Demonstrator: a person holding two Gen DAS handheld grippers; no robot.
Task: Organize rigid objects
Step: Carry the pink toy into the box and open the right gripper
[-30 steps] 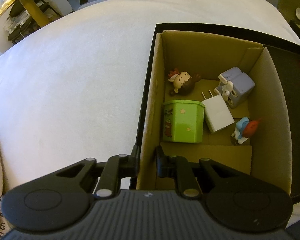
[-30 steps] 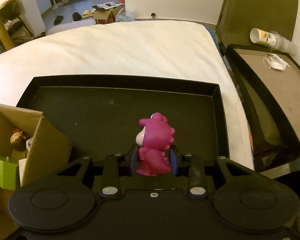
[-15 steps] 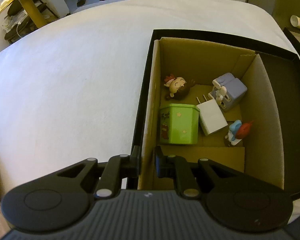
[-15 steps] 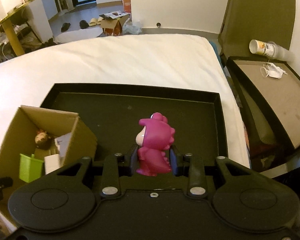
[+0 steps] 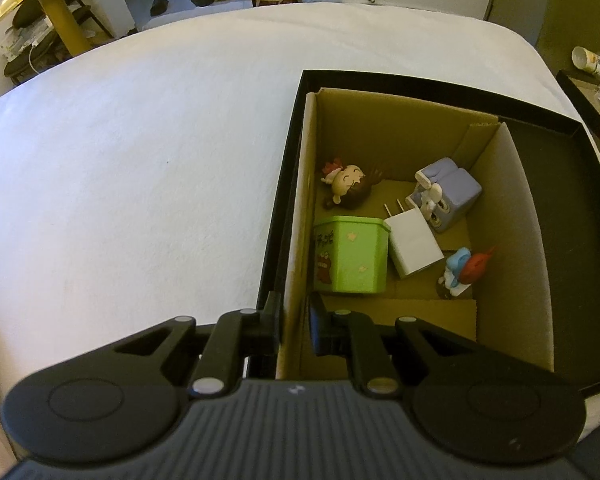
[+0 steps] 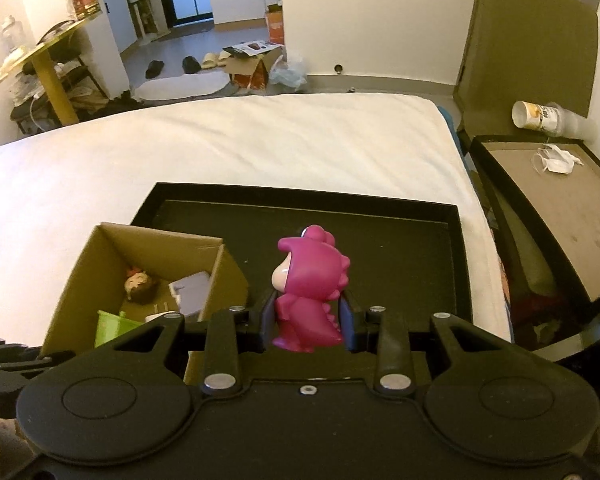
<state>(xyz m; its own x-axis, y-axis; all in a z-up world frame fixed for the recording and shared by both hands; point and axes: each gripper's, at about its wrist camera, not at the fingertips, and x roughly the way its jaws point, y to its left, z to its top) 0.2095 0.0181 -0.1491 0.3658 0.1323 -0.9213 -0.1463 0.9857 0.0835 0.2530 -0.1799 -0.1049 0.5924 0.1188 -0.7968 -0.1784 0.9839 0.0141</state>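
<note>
Right hand-held gripper (image 6: 306, 320) clamps pink figurine (image 6: 310, 292) — upright between pads.

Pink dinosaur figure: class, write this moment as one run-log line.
left gripper: shut on cardboard box wall | right gripper: shut on pink dinosaur figure, above black tray | figure not yet boxed

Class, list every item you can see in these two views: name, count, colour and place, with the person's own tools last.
cardboard box: one, brown, inside the tray's left end
tray: one, black, on the white bed
green tub: one, in box
white charger: one, in box
brown-haired doll: one, lying in box
lilac cube figure: one, in box
blue and red figure: one, in box
pink dinosaur figure: one, held above the tray
left tongs: black, shut on the box's wall
right tongs: black, shut on the dinosaur
</note>
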